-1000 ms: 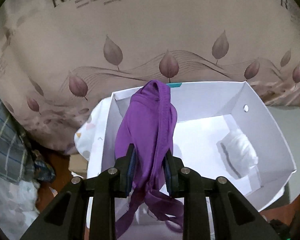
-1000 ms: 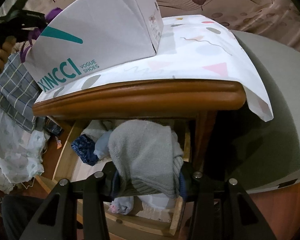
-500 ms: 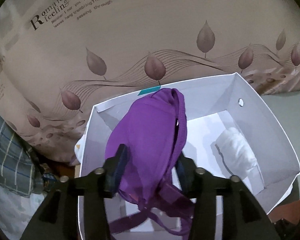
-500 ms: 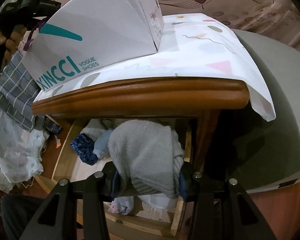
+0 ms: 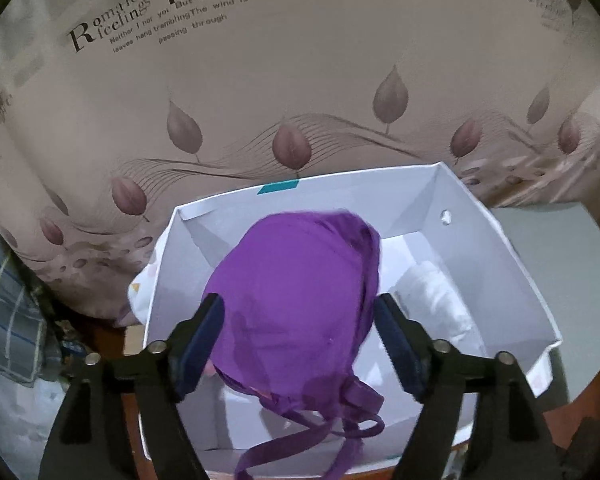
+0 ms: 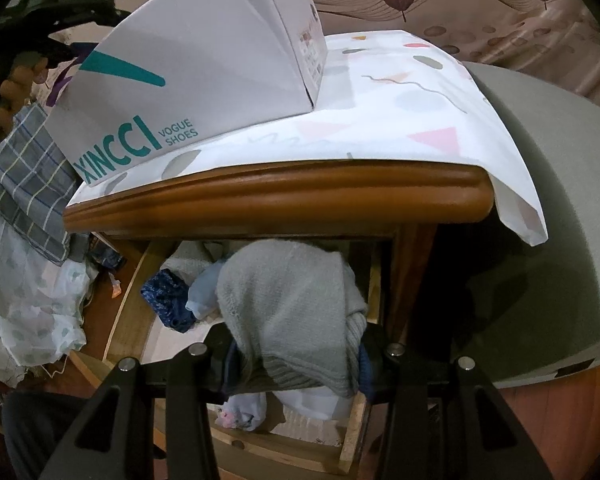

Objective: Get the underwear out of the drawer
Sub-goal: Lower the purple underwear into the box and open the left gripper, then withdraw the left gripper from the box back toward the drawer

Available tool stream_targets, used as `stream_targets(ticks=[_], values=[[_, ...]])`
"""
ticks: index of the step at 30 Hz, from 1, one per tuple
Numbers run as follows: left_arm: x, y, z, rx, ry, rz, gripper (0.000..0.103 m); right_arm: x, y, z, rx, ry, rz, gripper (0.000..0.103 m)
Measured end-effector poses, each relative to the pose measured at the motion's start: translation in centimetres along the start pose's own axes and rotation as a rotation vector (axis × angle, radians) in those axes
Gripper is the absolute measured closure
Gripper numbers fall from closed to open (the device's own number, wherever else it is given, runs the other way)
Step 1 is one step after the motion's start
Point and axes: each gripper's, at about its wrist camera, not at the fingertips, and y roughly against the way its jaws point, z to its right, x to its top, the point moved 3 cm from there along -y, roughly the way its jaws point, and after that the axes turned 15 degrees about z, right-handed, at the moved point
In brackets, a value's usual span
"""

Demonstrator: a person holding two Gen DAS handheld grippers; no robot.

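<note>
Underwear (image 5: pixel 296 304), purple, sits between my left gripper (image 5: pixel 300 340) pads over the white box (image 5: pixel 496 248); the jaws have just been opening and stand apart, no longer pinching it. My right gripper (image 6: pixel 294 356) is clamped on a grey knit (image 6: pixel 288 304) above the open drawer (image 6: pixel 128 300), under the table (image 6: pixel 276 192).

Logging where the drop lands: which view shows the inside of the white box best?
The left wrist view: it looks down into the open white box, with the purple underwear over it. The right wrist view shows only the box's outer printed side.
</note>
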Motion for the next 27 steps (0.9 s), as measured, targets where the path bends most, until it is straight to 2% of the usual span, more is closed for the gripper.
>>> stream_targets(ticks=[3, 9, 13, 17, 21, 27], values=[[0.4, 0.8, -0.2, -0.004, 0.025, 0.03, 0.02, 0.1, 0.0, 0.0, -0.003, 0.002, 0.002, 0.058], [0.7, 3.0, -1.6, -0.022, 0.113, 0.08, 0.019, 0.0, -0.2, 0.1, -0.009, 0.007, -0.005, 0.058], [-1.0, 5.8, -2.7, 0.034, 0.142, 0.124, 0.018, -0.1, -0.3, 0.1, -0.008, 0.015, -0.007, 0.058], [-4.8, 8.9, -3.4, 0.119, 0.121, 0.163, 0.016, -0.3, -0.3, 0.0, -0.01, 0.031, -0.008, 0.058], [-10.5, 10.7, -4.2, 0.188, 0.084, 0.159, 0.015, -0.6, -0.4, -0.4, -0.017, 0.052, -0.009, 0.058], [-18.4, 9.8, -6.9, 0.25, 0.158, 0.056, 0.014, -0.6, 0.6, -2.2, 0.007, 0.132, 0.034, 0.058]])
